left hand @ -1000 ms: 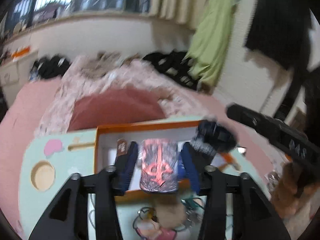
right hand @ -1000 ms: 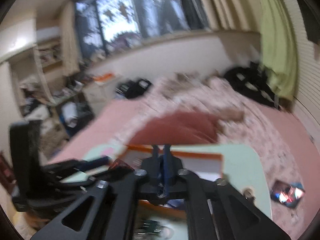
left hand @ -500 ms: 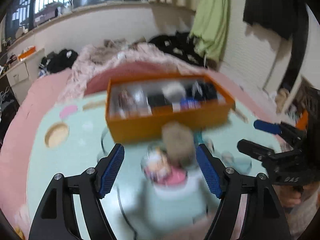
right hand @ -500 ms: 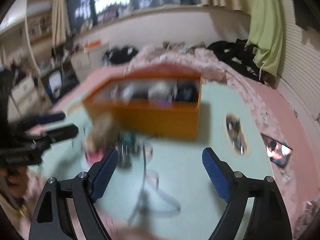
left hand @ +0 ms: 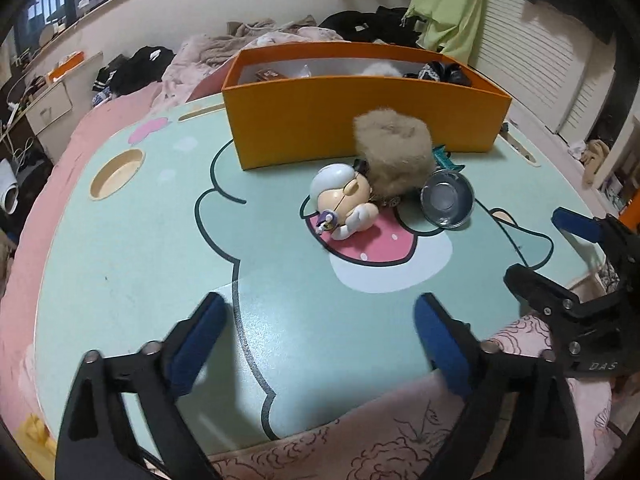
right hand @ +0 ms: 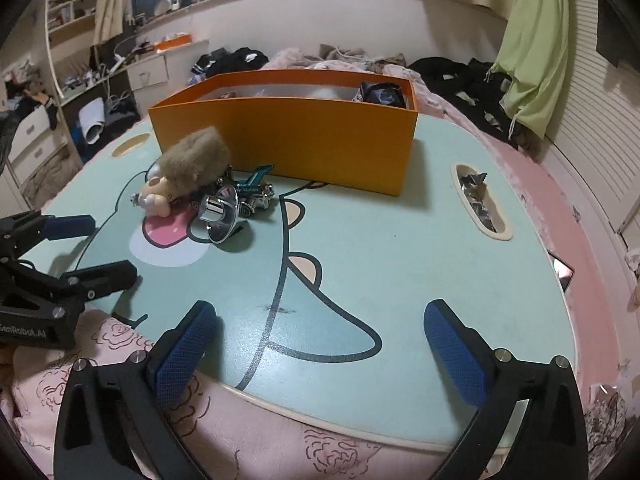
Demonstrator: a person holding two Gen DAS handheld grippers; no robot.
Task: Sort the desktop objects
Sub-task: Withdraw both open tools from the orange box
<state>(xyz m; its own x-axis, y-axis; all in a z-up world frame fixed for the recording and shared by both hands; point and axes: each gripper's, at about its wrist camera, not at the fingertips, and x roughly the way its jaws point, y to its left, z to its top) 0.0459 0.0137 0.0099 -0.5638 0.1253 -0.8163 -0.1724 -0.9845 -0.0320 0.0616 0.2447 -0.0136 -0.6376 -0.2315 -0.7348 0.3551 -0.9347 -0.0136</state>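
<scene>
A small heap of objects lies on the mint-green table [left hand: 120,264], just in front of the orange box [left hand: 360,120]. In the heap are a doll figure [left hand: 344,200] with a pale round head, lying on its side over the pink patch of the table's cartoon print, and a tan fur puff [left hand: 394,148] that rests against it and nearly touches the box wall. Just beside these sits a shiny round metal piece [left hand: 447,199], and from the right wrist view a teal and chrome toy car [right hand: 256,188] shows between the metal piece and the box. A few items already lie inside the box; they are partly hidden by its wall, and what they are is hard to tell.

The left gripper [left hand: 320,336] hovers above the near part of the table, its jaws having just been opening; they stand wide apart with nothing between them. The right gripper [right hand: 320,340] is the same: jaws just opened wide, empty, over the near edge of the table. A pink floral blanket [right hand: 240,440] lies below that edge.
</scene>
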